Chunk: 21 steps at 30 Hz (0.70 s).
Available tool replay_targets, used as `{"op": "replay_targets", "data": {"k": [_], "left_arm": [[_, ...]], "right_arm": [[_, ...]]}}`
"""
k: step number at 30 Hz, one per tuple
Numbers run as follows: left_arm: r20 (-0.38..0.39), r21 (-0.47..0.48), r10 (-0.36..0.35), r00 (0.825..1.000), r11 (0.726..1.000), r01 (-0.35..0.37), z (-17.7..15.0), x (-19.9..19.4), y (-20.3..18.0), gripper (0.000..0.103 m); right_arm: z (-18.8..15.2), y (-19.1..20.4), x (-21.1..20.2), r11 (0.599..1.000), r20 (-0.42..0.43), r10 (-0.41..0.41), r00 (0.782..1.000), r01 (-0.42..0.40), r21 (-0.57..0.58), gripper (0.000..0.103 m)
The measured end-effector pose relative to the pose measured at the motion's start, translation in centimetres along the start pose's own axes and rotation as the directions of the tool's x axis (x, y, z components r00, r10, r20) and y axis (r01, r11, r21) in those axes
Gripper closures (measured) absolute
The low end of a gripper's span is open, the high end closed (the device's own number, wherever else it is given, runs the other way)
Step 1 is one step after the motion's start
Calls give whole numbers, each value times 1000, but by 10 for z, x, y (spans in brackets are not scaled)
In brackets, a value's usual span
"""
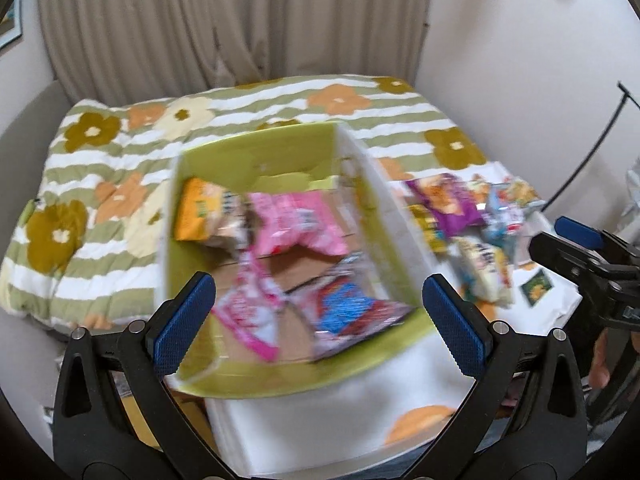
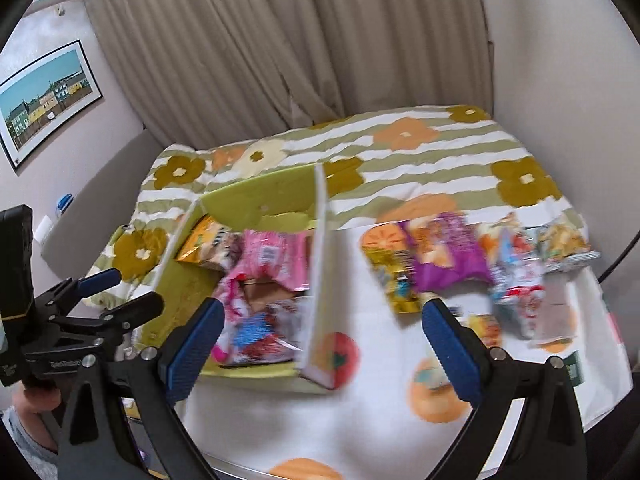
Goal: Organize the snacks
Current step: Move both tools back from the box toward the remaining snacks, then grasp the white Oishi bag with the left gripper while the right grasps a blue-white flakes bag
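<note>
A green-lined cardboard box (image 1: 260, 160) (image 2: 256, 200) stands on the white fruit-print cloth (image 1: 320, 408) (image 2: 360, 420). Inside lie an orange packet (image 1: 198, 208) (image 2: 200, 246), pink packets (image 1: 296, 228) (image 2: 266, 256) and a blue-and-red packet (image 1: 348, 312) (image 2: 256, 336). To the right of the box, loose snack packets lie in a row, among them a purple one (image 1: 448, 204) (image 2: 444, 256). My left gripper (image 1: 320, 324) hovers open above the box's near edge, holding nothing. My right gripper (image 2: 324, 352) is open and empty, above the box's right wall. Both views are motion-blurred.
A striped floral quilt (image 1: 100, 184) (image 2: 440, 152) covers the bed behind the box. Beige curtains (image 1: 224, 20) (image 2: 280, 40) hang at the back. A framed picture (image 2: 44, 96) is on the left wall. A black stand's cable (image 1: 592, 148) runs at the right.
</note>
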<state>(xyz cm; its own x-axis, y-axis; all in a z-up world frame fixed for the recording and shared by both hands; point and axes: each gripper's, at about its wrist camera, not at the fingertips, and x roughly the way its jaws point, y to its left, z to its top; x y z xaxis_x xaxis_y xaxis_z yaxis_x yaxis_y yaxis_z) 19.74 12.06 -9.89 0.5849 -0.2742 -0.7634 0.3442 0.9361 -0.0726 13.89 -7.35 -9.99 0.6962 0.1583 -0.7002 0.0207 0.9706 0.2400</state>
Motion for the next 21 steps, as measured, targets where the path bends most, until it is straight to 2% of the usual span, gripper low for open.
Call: {"op": "replay_targets", "data": {"k": [2, 7, 10, 14, 21], "left_arm": [[3, 6, -13, 1000, 1000, 13, 0, 1, -26, 0], [-24, -8, -93, 995, 996, 92, 2, 20, -90, 0], [-49, -15, -124, 991, 992, 123, 1, 35, -124, 0], [-74, -15, -131, 989, 991, 130, -4, 61, -164, 0], [-141, -131, -183, 973, 978, 165, -16, 118, -192, 0]], "right_arm": [[-1, -18, -10, 999, 22, -40, 999, 40, -5, 4], [-1, -71, -32, 997, 30, -78, 996, 78, 2, 4], [0, -102, -36, 997, 14, -75, 997, 75, 14, 4], [3, -140, -39, 997, -7, -67, 998, 67, 34, 4], [9, -185, -17, 1000, -68, -26, 997, 27, 16, 4]]}}
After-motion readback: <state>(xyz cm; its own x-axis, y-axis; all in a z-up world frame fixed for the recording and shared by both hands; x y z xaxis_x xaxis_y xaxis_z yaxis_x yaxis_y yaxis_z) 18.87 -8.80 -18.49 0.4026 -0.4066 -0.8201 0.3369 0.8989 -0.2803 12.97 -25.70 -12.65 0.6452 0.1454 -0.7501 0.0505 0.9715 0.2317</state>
